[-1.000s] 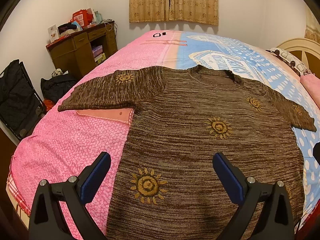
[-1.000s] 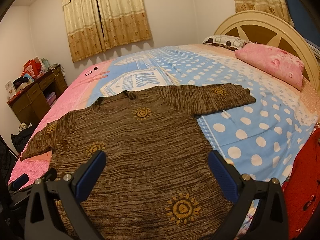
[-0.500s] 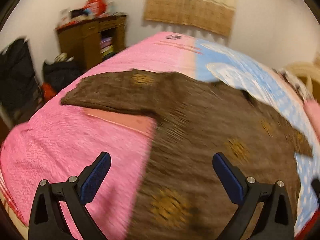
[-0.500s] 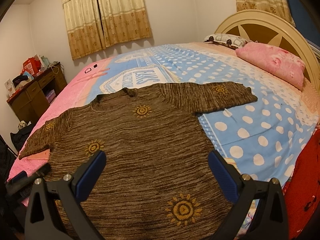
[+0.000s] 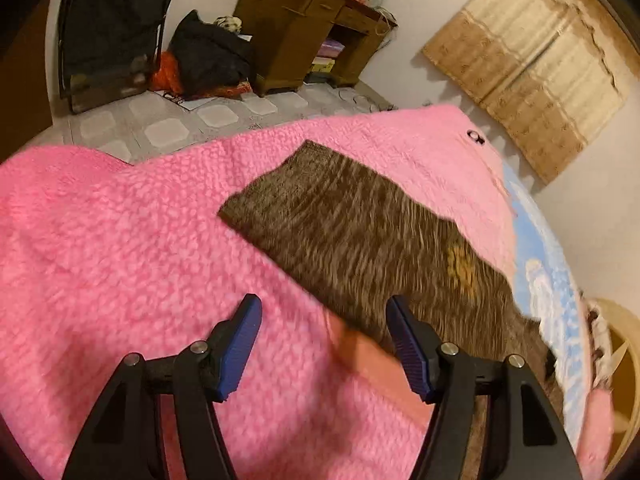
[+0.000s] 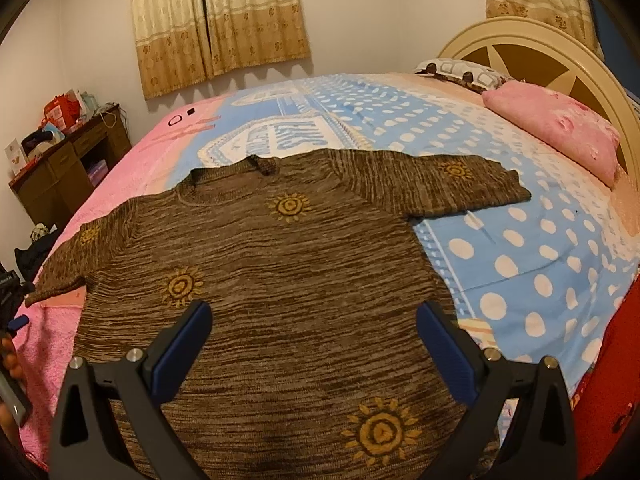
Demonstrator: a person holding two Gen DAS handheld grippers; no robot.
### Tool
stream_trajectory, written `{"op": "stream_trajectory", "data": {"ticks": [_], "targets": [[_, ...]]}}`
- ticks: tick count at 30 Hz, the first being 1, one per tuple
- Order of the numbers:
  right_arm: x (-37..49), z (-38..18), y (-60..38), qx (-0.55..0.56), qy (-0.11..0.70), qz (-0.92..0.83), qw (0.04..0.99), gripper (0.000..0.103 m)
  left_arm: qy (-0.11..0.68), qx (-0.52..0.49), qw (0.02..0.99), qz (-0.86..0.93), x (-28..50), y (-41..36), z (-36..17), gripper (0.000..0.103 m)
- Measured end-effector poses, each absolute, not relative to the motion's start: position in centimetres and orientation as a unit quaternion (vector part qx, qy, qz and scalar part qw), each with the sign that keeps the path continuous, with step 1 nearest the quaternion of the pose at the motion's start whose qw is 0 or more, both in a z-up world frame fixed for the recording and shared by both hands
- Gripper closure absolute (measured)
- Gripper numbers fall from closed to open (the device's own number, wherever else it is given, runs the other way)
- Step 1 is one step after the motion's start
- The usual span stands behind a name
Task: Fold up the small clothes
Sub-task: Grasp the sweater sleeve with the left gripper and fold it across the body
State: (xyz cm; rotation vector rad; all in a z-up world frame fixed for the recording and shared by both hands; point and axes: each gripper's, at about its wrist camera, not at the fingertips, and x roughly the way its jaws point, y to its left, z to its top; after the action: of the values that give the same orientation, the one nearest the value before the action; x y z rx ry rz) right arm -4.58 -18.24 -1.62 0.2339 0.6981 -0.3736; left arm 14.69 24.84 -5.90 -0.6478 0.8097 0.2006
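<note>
Item, your left gripper (image 5: 322,338): jaws closing, nothing between the pads, poised over the pink blanket (image 5: 120,264) just beside the sweater's left sleeve (image 5: 352,232). Item, brown sweater (image 6: 280,280): laid flat, front up, across the bed (image 6: 540,248); neck towards the curtains (image 6: 220,20), hem towards you, long axis hem to collar, sleeves spread out to either side. Item, your right gripper (image 6: 314,344): jaws wide apart, holding nothing, above the sweater's lower body
</note>
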Motion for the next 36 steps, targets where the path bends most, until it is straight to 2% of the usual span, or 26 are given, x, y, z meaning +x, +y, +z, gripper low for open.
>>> {"op": "stream_trajectory", "data": {"ticks": [7, 9, 10, 11, 14, 19, 25, 28, 31, 34, 36], "targets": [[-3.1, -2.7, -18.3, 0.106, 0.358, -0.183, 0.910, 0.000, 0.353, -0.371, 0.856, 0.079, 16.2, 26.5, -6.3, 0.038], [-2.9, -2.9, -18.4, 0.106, 0.360, -0.185, 0.908, 0.000, 0.347, -0.378, 0.855, 0.079, 16.5, 26.7, -6.3, 0.049], [-2.8, -3.0, -18.5, 0.107, 0.362, -0.185, 0.907, 0.000, 0.349, -0.376, 0.854, 0.082, 16.7, 26.8, -6.4, 0.067], [-2.7, -3.1, -18.6, 0.108, 0.364, -0.186, 0.906, 0.000, 0.352, -0.376, 0.853, 0.084, 16.8, 26.9, -6.8, 0.079], [-2.3, -3.6, -18.6, 0.109, 0.371, -0.184, 0.904, 0.000, 0.345, -0.379, 0.854, 0.084, 16.7, 27.2, -7.4, 0.090], [-2.2, -3.9, -18.5, 0.110, 0.375, -0.182, 0.902, 0.000, 0.341, -0.376, 0.858, 0.083, 16.6, 27.2, -7.1, 0.094], [-2.4, -3.8, -18.8, 0.117, 0.373, -0.182, 0.902, 0.000, 0.326, -0.269, 0.904, 0.059, 17.5, 22.3, -2.5, 0.095], [-2.7, -3.6, -19.2, 0.122, 0.370, -0.186, 0.902, 0.000, 0.296, -0.190, 0.936, 0.017, 17.6, 17.0, 1.1, 0.095], [-3.0, -3.5, -19.9, 0.131, 0.367, -0.190, 0.901, 0.000, 0.265, -0.084, 0.959, -0.056, 16.1, 8.3, 3.8, 0.095], [-3.3, -3.4, -20.9, 0.140, 0.363, -0.198, 0.900, 0.000, 0.260, 0.006, 0.958, -0.123, 13.7, 0.6, 3.5, 0.095], [-3.6, -3.3, -21.6, 0.146, 0.361, -0.204, 0.898, 0.000, 0.271, 0.065, 0.948, -0.155, 11.9, -4.8, 1.1, 0.095]]}}
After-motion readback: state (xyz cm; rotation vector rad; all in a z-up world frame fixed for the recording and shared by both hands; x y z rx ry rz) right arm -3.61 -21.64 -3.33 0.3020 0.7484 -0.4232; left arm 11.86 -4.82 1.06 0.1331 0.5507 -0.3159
